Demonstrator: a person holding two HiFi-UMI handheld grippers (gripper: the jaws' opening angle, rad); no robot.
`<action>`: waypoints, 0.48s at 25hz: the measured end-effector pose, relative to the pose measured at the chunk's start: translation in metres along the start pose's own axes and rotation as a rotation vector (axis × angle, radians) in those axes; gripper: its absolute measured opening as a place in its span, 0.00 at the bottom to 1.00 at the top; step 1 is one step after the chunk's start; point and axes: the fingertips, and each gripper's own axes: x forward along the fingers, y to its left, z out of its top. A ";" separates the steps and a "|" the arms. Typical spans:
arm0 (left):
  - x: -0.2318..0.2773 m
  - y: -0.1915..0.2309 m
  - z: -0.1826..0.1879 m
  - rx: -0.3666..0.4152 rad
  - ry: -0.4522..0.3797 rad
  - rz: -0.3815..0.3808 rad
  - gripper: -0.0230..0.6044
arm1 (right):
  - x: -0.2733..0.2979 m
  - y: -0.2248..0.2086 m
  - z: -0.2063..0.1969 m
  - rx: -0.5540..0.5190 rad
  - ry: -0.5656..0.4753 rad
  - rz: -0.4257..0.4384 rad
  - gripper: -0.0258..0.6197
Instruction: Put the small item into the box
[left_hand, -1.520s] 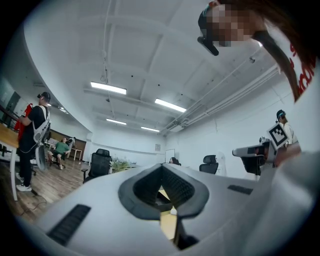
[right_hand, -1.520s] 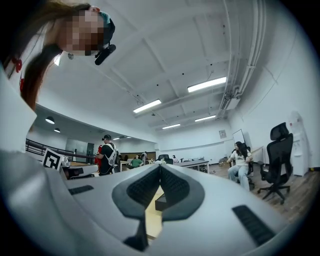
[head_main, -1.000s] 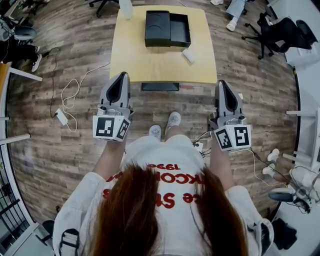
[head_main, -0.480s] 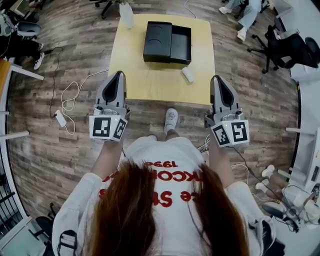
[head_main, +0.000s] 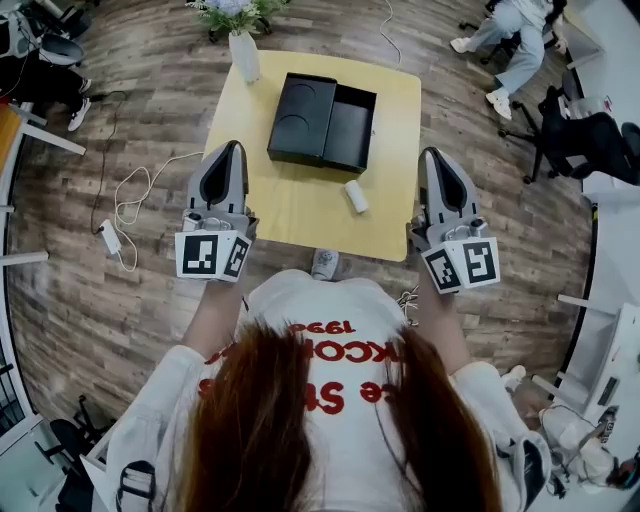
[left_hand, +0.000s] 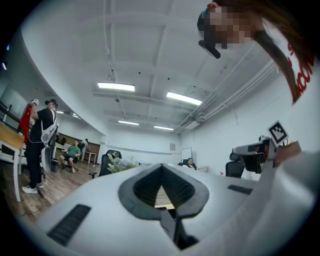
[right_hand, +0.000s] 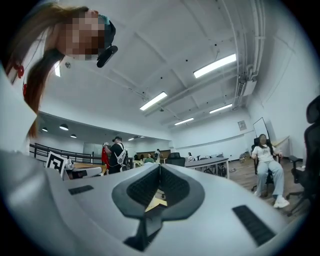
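In the head view, a small white cylindrical item (head_main: 355, 196) lies on the light wooden table (head_main: 290, 205), near its front right. Behind it stands the open black box (head_main: 350, 128), with its black lid (head_main: 300, 118) lying against its left side. My left gripper (head_main: 231, 148) is shut and empty, held over the table's left front edge. At the table's right front corner, my right gripper (head_main: 430, 154) is also shut, with nothing in it, a short way right of the item. Both gripper views point up at the ceiling, showing the left gripper (left_hand: 161, 168) and the right gripper (right_hand: 160, 168) with jaws closed together.
A white vase with flowers (head_main: 243, 52) stands at the table's far left corner. Cables and a power adapter (head_main: 108, 236) lie on the wooden floor at the left. Office chairs (head_main: 590, 140) and a seated person (head_main: 515, 45) are at the far right.
The person has stepped closer to the table. The table, box and item have slid down the head view, and both grippers now reach its front edge. Both stay shut.
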 end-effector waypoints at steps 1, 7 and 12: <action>0.005 -0.003 -0.002 0.001 0.000 0.006 0.05 | 0.002 -0.006 0.000 0.003 0.000 0.008 0.05; 0.029 -0.011 -0.005 -0.008 0.002 -0.016 0.05 | 0.019 -0.018 -0.006 0.025 0.011 0.006 0.05; 0.046 -0.007 -0.008 0.004 0.010 -0.052 0.05 | 0.029 -0.020 -0.016 0.035 0.039 -0.027 0.05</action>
